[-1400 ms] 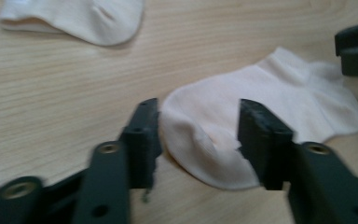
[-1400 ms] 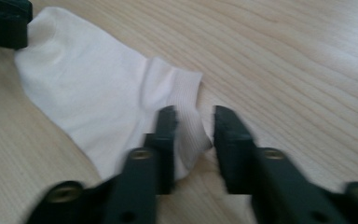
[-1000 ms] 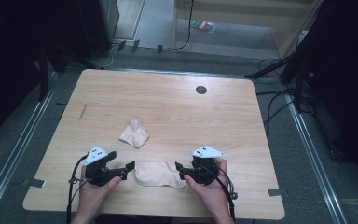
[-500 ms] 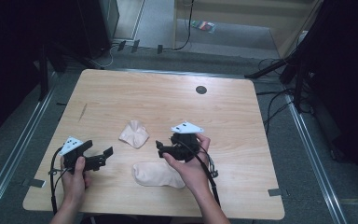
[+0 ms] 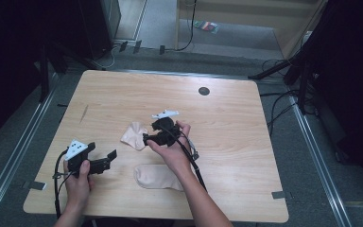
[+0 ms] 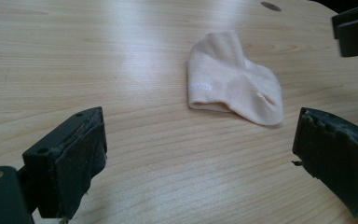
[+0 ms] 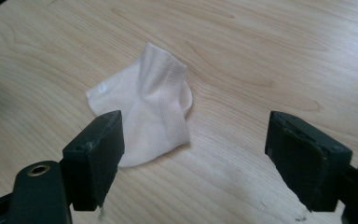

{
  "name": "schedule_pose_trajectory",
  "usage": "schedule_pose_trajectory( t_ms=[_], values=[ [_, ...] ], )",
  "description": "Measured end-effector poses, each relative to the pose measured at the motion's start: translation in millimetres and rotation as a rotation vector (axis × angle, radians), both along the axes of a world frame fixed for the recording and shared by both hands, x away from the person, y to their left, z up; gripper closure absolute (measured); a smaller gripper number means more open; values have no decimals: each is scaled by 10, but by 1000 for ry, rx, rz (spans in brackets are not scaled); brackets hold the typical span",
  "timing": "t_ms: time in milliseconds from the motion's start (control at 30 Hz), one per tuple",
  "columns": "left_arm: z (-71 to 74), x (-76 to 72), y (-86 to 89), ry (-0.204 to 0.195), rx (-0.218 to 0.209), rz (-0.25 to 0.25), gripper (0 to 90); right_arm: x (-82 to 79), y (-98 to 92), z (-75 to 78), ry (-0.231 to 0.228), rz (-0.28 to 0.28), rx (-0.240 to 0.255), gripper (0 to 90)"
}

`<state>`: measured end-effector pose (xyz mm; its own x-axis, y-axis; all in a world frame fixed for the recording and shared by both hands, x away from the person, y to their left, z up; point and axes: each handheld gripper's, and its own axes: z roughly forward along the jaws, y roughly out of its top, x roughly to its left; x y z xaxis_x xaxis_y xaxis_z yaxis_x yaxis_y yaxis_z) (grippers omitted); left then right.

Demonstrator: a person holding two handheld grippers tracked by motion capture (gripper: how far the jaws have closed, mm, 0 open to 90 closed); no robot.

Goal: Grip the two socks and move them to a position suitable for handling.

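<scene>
Two pale peach socks lie on the wooden table. One sock is crumpled near the middle, and it also lies ahead of the jaws in the left gripper view and the right gripper view. The other sock lies flat near the front edge, partly under the right forearm. My right gripper hovers just right of the crumpled sock, open, nothing between its jaws. My left gripper is at the front left, open and empty, pointing toward that sock. Both pairs of jaws have just been opening.
A dark round grommet hole sits near the table's far edge. Black cables trail from both grippers over the front edge. Metal floor rails run along both sides of the table, and dark stands flank the back corners.
Both grippers have left the ends of the flat sock. The right hand moved away from the front edge to the crumpled sock; the left hand shifted left.
</scene>
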<state>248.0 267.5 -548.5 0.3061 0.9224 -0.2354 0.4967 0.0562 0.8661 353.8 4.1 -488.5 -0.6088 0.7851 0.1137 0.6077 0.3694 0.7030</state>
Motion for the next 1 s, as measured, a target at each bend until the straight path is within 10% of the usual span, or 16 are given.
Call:
schedule_pose_trajectory(
  t_ms=[567,1000],
  values=[
    [-1,-2,11,-7,-11,2,63,280,434,-312,56,1,-54,195],
    [1,-13,14,-23,-17,3,63,266,505,-464,18,37,-112,502]
  ],
)
